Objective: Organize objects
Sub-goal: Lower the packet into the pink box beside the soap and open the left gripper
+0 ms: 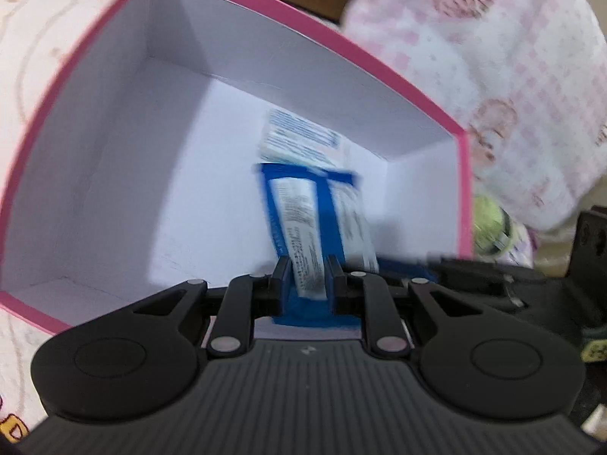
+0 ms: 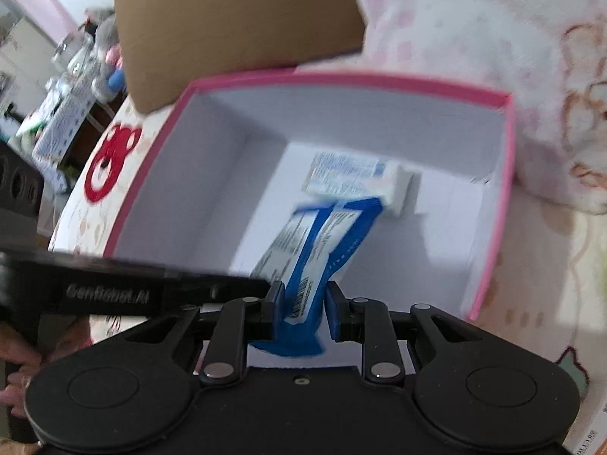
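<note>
A pink-rimmed box with a white inside lies open on a bed. A small white and blue carton lies on its floor. A blue and white packet hangs over the box. My left gripper and my right gripper are both shut on the packet's lower end, side by side. The left gripper's body crosses the right wrist view from the left. The frames are blurred.
Pink patterned bedding rises behind and right of the box. A brown cardboard panel stands behind it. A green round object sits right of the box. Cluttered shelves lie at far left.
</note>
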A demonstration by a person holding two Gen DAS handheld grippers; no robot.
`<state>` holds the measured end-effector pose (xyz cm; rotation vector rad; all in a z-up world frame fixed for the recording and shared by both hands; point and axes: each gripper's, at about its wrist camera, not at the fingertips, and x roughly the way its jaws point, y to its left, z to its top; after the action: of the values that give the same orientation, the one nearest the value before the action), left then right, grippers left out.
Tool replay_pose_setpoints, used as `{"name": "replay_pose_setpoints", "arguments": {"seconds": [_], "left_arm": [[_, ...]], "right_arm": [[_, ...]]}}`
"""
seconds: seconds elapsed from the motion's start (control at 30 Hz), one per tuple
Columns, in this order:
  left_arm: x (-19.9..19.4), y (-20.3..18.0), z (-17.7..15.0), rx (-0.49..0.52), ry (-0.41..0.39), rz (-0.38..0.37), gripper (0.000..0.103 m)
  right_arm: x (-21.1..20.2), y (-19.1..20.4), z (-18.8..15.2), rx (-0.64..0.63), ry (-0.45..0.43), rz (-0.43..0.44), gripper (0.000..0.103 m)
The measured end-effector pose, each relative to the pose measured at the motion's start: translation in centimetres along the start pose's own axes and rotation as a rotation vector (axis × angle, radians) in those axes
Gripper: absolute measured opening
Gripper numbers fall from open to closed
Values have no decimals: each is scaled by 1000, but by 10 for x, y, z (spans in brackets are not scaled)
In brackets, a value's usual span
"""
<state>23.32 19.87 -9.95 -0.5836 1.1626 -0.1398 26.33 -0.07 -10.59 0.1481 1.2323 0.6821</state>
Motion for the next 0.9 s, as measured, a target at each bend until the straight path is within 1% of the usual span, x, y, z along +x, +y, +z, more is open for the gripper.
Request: {"name": "replay_pose_setpoints", "arguments": {"seconds": [0.03,0.07,0.13,0.2,0.33,0.47,0.57,0.63,0.7,0.8,0.9], "left_arm": [[2,2,-2,11,-12,15,16],[5,4,-4,9,-5,20,16],[11,11,-6,-23,6,15,16],[14,13,-6,-14,7,28,16],[19,12,-5,9,14,57,13],[25,13,-3,13,20,65,13],[27,12,-3,45,8,102,14],[29,11,-2,62,8,126,14],[30,9,-2,86,15,142,15],[34,11,-3,63,32,136,15],[41,14,-5,53,40,165,17]], "right_arm": [[2,2,-1,-5,3,4,28],[5,5,-2,-21,4,-6,28],[11,6,-2,-36,-3,-32,25],[17,5,-1,-49,4,-46,21],[23,12,-4,-99,-6,-91,20],[24,8,-5,-124,-10,-96,19],[27,10,-7,-136,3,-102,19],[32,15,-11,-142,34,-99,19],[35,21,-15,-165,39,-125,19],[37,23,-20,-200,23,-174,19],[37,23,-20,-197,25,-171,19]]}}
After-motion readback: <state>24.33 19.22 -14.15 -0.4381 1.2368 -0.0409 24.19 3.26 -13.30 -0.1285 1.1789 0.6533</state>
